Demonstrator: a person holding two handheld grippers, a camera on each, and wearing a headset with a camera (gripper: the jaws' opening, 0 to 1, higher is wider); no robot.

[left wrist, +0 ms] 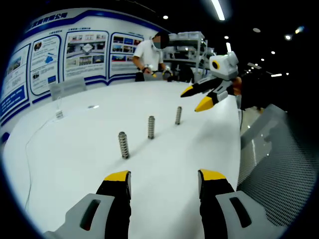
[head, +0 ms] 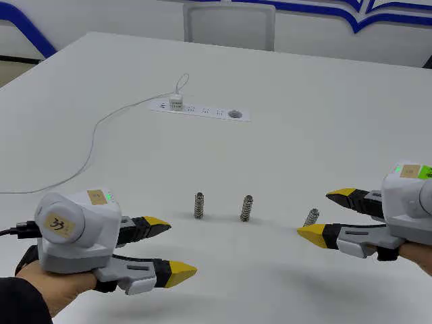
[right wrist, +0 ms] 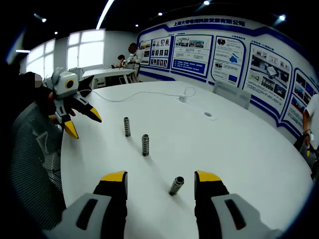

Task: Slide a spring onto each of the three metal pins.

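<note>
We see the right spring [right wrist: 176, 185], leaning slightly, between the jaw tips of the open right gripper [right wrist: 160, 177]; open left gripper [head: 179, 247] well apart at left.

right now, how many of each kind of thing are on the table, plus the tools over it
springs: 3
power strip: 1
white plug with cable: 1
tools: 2, left tool and right tool
total: 7
</note>
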